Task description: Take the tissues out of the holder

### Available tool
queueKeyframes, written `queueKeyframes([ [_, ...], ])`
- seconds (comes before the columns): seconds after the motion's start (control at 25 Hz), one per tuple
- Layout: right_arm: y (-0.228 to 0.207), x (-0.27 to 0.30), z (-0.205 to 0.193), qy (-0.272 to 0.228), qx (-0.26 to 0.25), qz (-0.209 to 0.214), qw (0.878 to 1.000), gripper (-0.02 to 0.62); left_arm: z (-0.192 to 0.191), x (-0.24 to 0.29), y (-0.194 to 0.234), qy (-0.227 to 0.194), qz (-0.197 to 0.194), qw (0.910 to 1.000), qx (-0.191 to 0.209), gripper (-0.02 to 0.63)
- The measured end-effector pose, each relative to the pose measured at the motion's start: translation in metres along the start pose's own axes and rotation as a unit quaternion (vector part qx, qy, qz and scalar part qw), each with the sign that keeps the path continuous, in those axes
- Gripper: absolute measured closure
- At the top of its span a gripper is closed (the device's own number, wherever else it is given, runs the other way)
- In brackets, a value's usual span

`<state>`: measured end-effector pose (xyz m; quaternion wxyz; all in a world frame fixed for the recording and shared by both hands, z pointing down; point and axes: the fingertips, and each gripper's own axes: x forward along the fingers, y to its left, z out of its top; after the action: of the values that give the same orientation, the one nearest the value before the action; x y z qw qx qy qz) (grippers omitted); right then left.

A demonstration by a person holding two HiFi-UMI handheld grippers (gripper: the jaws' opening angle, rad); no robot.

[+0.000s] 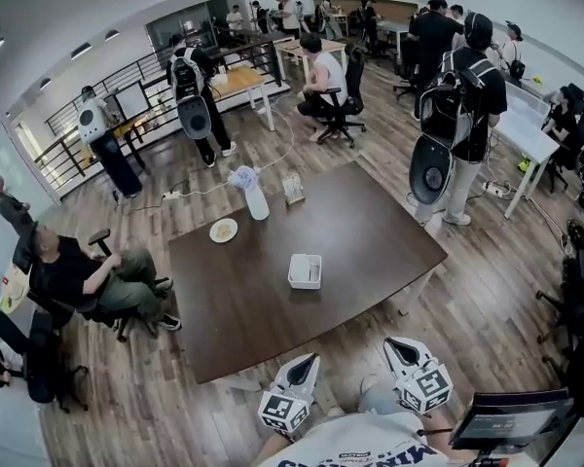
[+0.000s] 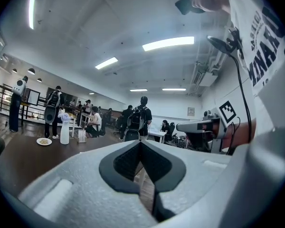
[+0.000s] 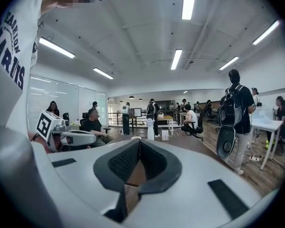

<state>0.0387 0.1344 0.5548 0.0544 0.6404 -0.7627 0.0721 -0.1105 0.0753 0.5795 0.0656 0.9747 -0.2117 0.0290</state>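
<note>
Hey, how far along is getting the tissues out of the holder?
Nothing looks done: the white holder sits in the middle of the table, apart from both grippers and apparently full. Nothing is in hand: the left gripper and right gripper are shut and empty, by the table's near edge. Left to do: reach over, grip the tissues, pull them out.

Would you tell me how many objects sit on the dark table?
4: a white box at centre; a plate, white bottle and small upright stand near the far edge.
</note>
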Motion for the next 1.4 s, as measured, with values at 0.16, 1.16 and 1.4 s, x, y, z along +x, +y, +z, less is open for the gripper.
queueKeyframes([
  [0.16, -0.023, 0.024, 0.000, 0.006, 0.004, 0.009, 1.000, 0.586, 0.003, 0.022, 0.015, -0.003, 0.012, 0.9999, -0.009, 0.601],
  [1.16, -0.163, 0.312, 0.045, -0.024, -0.006, 0.172, 0.985, 0.586, 0.059, 0.140, 0.204, -0.008, 0.251, 0.9680, -0.005, 0.601],
  [1.4, -0.164, 0.328, 0.059, -0.037, -0.007, 0.186, 0.982, 0.586, 0.072, 0.169, 0.218, -0.017, 0.237, 0.9713, 0.006, 0.601],
])
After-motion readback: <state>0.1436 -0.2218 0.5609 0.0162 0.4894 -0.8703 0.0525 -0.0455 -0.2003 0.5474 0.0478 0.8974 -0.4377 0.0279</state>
